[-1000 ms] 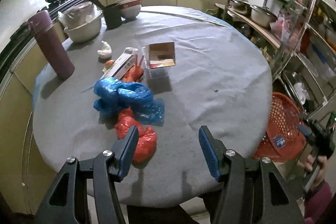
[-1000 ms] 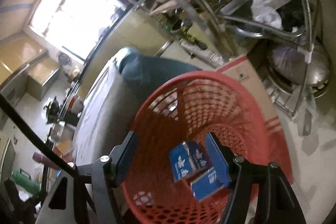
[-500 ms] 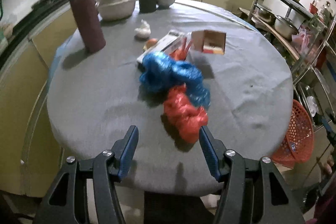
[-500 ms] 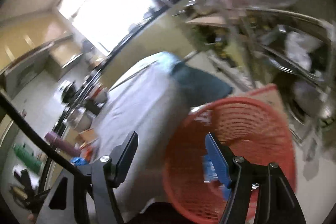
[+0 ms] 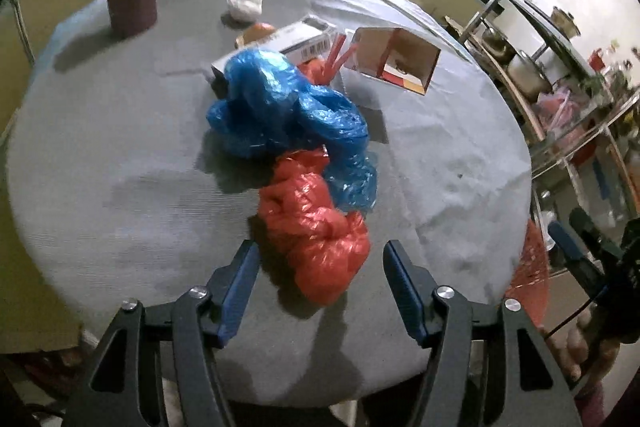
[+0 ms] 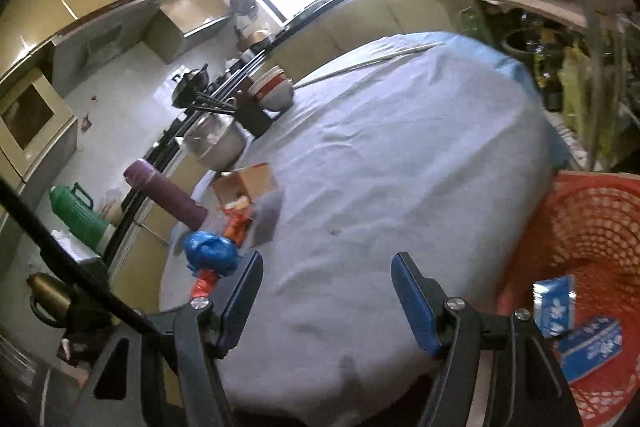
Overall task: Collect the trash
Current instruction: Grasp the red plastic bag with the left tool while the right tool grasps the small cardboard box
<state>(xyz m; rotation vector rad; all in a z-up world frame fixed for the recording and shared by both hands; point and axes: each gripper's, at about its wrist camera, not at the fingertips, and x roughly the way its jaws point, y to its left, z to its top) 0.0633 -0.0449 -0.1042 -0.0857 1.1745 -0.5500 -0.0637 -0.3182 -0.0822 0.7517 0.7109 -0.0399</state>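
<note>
Left gripper (image 5: 320,291) jaws opening, straddling crumpled red bag (image 5: 316,227) without touching; blue bag (image 5: 280,103) knotted beside it. Right gripper (image 6: 326,301) jaws spread, empty.

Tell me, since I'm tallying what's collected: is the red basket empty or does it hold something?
Not empty. In the right wrist view the red basket holds two blue packets lying inside, near its bottom.
</note>
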